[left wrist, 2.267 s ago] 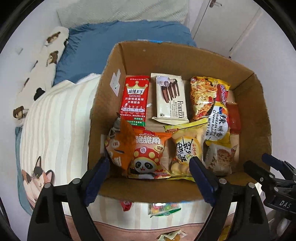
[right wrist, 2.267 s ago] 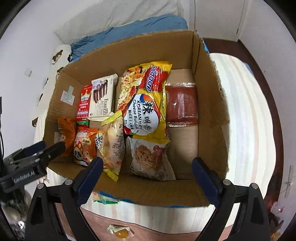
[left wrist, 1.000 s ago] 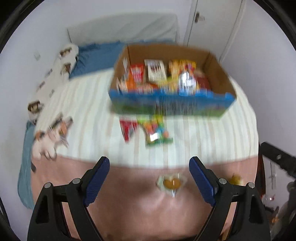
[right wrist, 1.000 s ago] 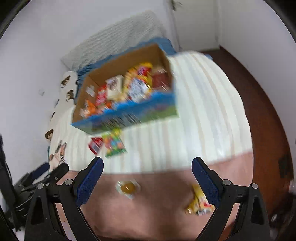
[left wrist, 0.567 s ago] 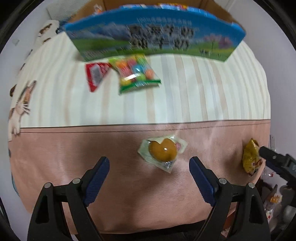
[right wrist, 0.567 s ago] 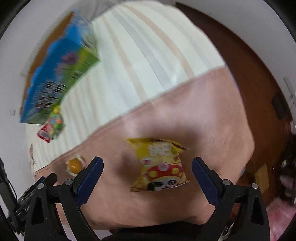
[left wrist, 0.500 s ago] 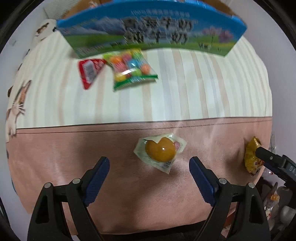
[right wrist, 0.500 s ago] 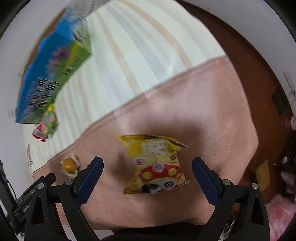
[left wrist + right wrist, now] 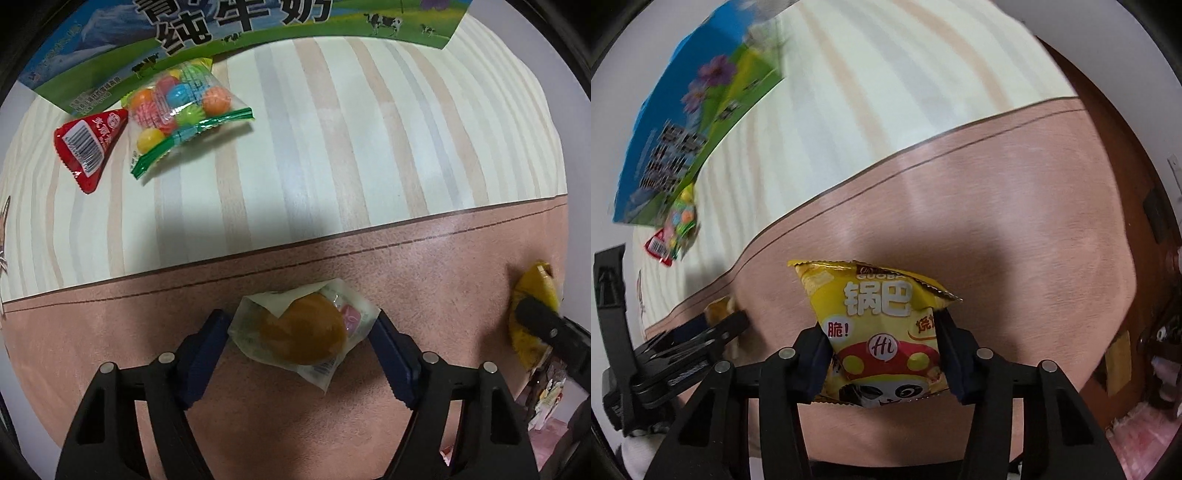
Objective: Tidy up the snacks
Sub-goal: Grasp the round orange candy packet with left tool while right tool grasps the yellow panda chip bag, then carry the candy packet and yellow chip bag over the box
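Observation:
My left gripper straddles a clear-wrapped orange bun on the pink band of the bedcover; its pads touch the wrapper's edges. My right gripper is shut on a yellow panda snack bag that lies on the same pink band. That bag shows at the right edge of the left wrist view. A bag of coloured candy balls and a red triangular packet lie by the blue and green snack box.
The box also shows at the upper left of the right wrist view, blurred. The striped cream bedcover lies between the box and the pink band. The bed's edge and a dark wooden floor are to the right.
Both grippers dropped from above the box to the pink band. The left closed in around the bun. The right closed on the yellow bag.

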Motion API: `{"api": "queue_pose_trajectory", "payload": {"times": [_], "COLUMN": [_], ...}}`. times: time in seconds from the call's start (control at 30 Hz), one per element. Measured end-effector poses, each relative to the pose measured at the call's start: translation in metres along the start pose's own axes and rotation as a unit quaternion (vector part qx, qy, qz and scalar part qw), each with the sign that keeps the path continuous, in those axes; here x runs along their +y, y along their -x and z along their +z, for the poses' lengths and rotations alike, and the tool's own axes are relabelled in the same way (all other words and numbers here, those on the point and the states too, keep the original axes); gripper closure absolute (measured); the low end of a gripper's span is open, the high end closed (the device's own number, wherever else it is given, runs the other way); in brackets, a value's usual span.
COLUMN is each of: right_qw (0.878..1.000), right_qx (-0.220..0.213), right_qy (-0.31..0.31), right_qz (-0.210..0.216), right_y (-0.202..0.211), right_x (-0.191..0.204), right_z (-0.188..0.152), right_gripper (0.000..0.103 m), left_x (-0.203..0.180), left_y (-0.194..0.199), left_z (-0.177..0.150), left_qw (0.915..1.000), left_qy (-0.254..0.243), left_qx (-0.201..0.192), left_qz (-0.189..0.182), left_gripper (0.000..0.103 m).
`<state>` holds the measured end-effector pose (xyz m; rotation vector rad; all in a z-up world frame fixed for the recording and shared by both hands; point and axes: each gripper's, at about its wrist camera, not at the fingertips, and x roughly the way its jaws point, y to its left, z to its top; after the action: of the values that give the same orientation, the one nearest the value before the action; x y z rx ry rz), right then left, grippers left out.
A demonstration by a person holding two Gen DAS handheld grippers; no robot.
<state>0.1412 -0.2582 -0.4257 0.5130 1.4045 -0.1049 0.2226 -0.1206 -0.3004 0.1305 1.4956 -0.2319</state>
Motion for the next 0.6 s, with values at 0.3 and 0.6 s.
{"api": "queue_pose_trajectory", "payload": {"times": [0.3,0.6], "right_qw": [0.996,0.993], "right_qx": [0.035,0.055], "right_qy": [0.081,0.099], "right_qz": [0.009,-0.009], "right_y": [-0.019,-0.041], "right_x": [0.059,0.078], "right_z": [-0.028,-0.032], "right_gripper": [0.049,0.046], "left_x": [0.036,0.063], "left_y": [0.006,-0.023], "left_z": [-0.046,-0.055], "left_qw": [0.9982,0.9938], "left_qy": [0.049,0.08], "left_qx": [0.016,0.033], "left_qz": [-0.03,-0.07], "left_gripper": [0.038,0.025]}}
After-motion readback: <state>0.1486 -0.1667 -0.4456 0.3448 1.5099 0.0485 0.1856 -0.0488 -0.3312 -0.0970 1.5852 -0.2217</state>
